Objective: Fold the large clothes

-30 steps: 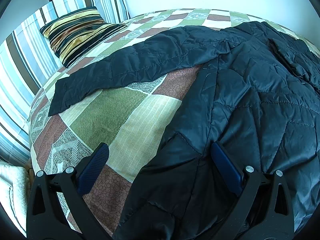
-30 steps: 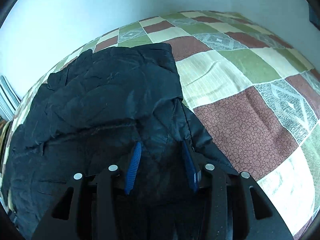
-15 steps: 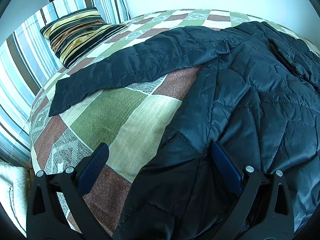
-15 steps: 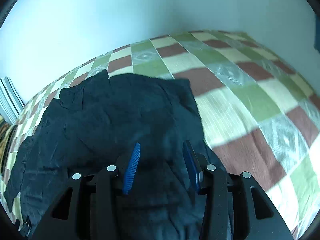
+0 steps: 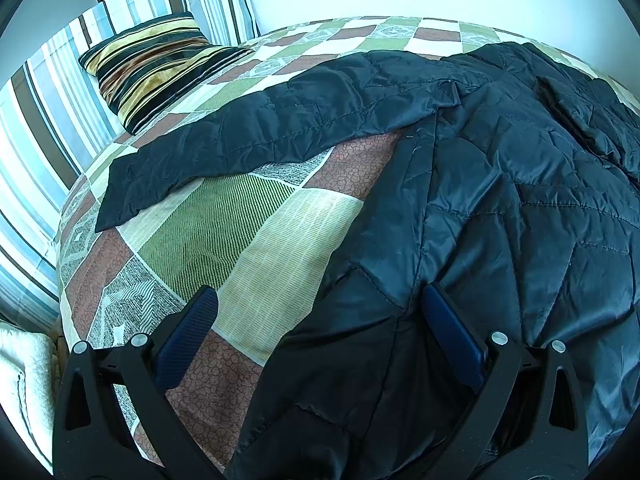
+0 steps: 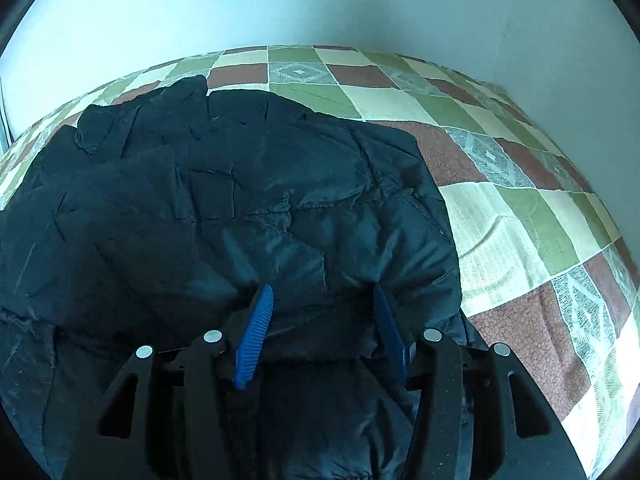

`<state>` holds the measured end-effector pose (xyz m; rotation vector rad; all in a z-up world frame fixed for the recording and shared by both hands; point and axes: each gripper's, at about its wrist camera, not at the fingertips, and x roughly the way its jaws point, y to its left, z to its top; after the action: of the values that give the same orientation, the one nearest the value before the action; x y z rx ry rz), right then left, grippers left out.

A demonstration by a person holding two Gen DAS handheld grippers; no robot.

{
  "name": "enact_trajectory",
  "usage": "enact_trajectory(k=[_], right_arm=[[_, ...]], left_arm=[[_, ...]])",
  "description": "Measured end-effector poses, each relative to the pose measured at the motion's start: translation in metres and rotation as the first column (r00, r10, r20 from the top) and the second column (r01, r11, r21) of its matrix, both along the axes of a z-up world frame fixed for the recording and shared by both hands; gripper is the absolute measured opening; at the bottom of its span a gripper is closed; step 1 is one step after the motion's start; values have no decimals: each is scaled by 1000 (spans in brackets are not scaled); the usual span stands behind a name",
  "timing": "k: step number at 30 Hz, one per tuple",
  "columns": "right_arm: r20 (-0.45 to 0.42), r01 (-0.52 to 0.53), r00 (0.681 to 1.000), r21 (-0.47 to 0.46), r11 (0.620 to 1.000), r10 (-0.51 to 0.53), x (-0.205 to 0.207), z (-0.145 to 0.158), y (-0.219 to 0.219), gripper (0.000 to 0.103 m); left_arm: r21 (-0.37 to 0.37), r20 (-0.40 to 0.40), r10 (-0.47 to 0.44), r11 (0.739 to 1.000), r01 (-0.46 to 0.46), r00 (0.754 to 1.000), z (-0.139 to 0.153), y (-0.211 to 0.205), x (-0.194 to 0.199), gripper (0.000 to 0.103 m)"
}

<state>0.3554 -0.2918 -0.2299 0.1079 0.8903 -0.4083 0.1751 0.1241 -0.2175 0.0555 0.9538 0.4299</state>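
Note:
A large black quilted jacket (image 5: 500, 208) lies on the bed. One sleeve (image 5: 272, 128) stretches out to the left toward the pillow. My left gripper (image 5: 316, 304) is open over the jacket's lower left edge, its right finger on the cloth, its left finger over the bedspread. In the right wrist view my right gripper (image 6: 322, 300) has its jaws closed partway on a bunched fold of the jacket (image 6: 240, 208), which is folded over onto the jacket's body.
The bed has a patchwork bedspread (image 5: 224, 240) of green, brown and cream squares. A striped pillow (image 5: 156, 64) leans on a striped headboard (image 5: 44, 108) at the far left. A white wall (image 6: 320, 4) runs behind the bed.
My right gripper has carried the jacket's right side up and over toward the left, onto the body. The left gripper has stayed still.

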Motion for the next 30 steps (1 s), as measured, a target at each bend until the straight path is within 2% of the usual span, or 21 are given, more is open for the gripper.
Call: enact_trajectory(k=[9, 14, 18, 19, 22, 25, 27, 30], right_arm=[[9, -1, 1000, -11, 1000, 1, -2, -3, 3, 53], [15, -1, 1000, -10, 1000, 1, -4, -3, 5, 54], [18, 5, 1000, -30, 1000, -5, -5, -1, 8, 59], [17, 14, 1000, -56, 998, -13, -5, 1, 10, 66], [18, 35, 999, -88, 996, -33, -6, 2, 11, 76], [24, 43, 999, -70, 997, -41, -7, 2, 7, 79], [22, 46, 999, -70, 996, -44, -7, 2, 6, 80], [16, 47, 999, -74, 996, -46, -6, 1, 6, 81]], left_arm=[[-12, 0, -1, 1000, 1, 1000, 0, 0, 0, 101], [-63, 1, -14, 998, 14, 1000, 6, 7, -5, 101], [-90, 33, 2, 996, 1, 999, 22, 26, -19, 101], [-87, 48, 17, 996, -13, 999, 26, 33, -23, 101], [-91, 90, 81, 993, -73, 993, 37, 64, -30, 101], [-84, 115, 164, 984, -155, 980, 41, 102, -31, 101], [-101, 130, 244, 968, -232, 961, 42, 135, -28, 101], [-175, 119, 310, 942, -288, 943, 36, 181, -23, 101]])
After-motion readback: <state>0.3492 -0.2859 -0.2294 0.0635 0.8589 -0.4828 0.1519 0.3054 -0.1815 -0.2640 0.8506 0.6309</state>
